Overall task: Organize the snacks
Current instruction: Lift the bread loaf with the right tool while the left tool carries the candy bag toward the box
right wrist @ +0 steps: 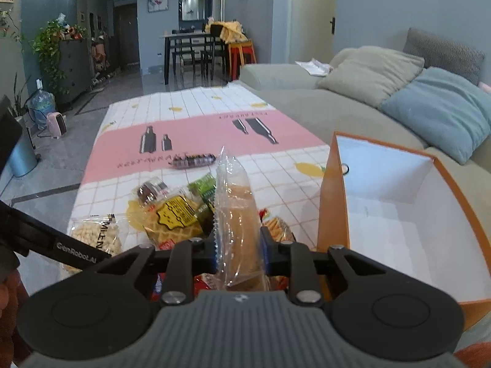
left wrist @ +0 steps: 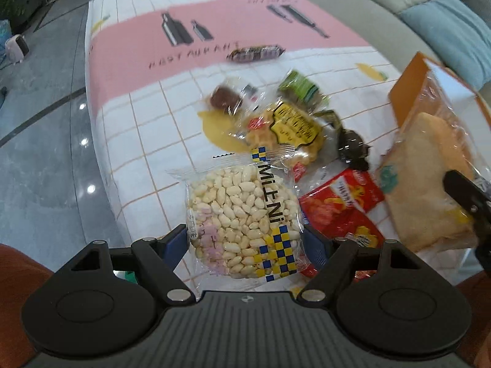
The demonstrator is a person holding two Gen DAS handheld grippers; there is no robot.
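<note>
Two views split the scene: the left wrist camera shows the left gripper (left wrist: 245,242) with its jaws either side of a round puffed-rice cake (left wrist: 242,220) in clear crinkly wrap, though whether they press it I cannot tell. Only the right wrist view shows the right gripper (right wrist: 239,256), jaws clenched on a clear-bagged bread packet (right wrist: 237,214) held upright above the worktop (right wrist: 276,159). Just right stands an orange box (right wrist: 399,208), white inside. Waffle pack (right wrist: 176,214) and other glossy snacks crowd the checked cloth.
</note>
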